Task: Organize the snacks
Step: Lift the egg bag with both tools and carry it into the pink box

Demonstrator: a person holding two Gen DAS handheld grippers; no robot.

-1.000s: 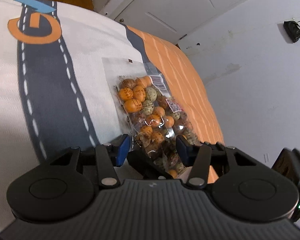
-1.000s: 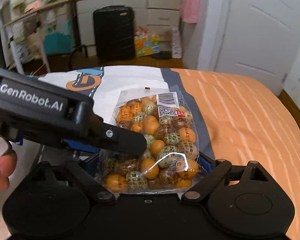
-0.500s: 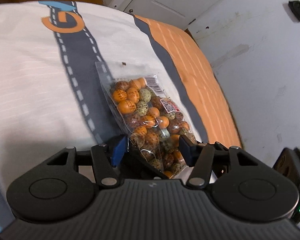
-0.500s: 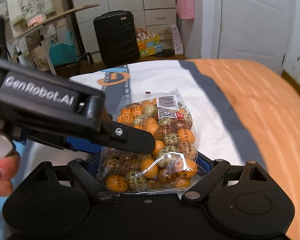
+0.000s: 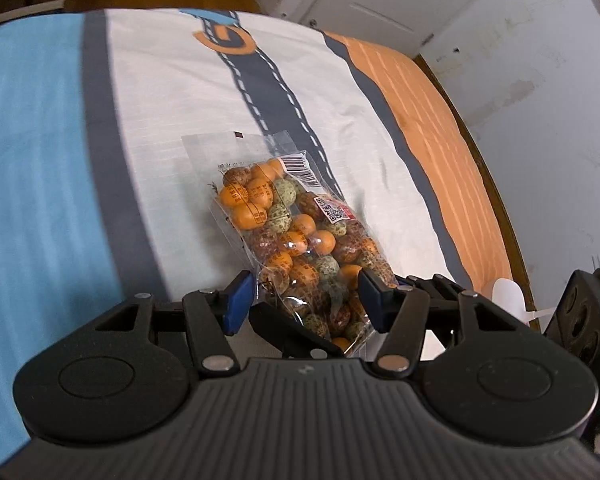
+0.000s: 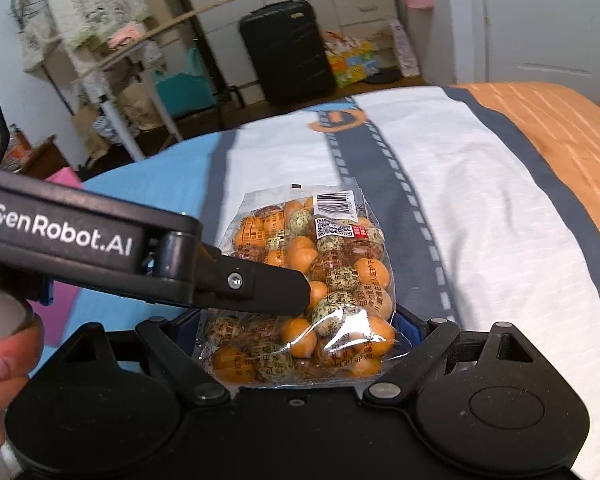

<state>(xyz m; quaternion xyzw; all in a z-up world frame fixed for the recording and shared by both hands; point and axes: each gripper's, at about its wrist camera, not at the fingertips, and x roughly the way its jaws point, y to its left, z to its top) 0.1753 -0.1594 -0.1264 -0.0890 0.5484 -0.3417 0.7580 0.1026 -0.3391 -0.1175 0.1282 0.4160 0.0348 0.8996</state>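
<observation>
**Snack bag between both tongs, over the bedspread**

The clear plastic bag of orange, green-speckled and brown wrapped sweets (image 6: 314,288) is full and sealed. A barcode label and a QR sticker sit near its far end, at about 12 o'clock in the right wrist view. Its near end lies between the pads of my right gripper (image 6: 296,328). Those jaws stand wide and press both sides of the bag, so I read it as grasped.

My left gripper (image 5: 306,298) reaches across the bag from 9 o'clock in the right view, one black finger (image 6: 256,286) lying over the sweets. In the left wrist view its blue pads flank the bag's lower end. The jaws have just been opening, and I see a gap between the left pad and the plastic, so that grip reads as released. A hand (image 6: 0,360) shows at 8 o'clock on the left handle.

The bag hangs tilted above a bedspread (image 5: 180,100) with blue, white and orange panels divided by grey bands and a dashed road print. Beyond the bed, at 12 o'clock in the right view: a black suitcase (image 6: 286,52), a clothes rack (image 6: 100,40) and white cupboards. A white door (image 6: 540,20) stands at 1 o'clock.
</observation>
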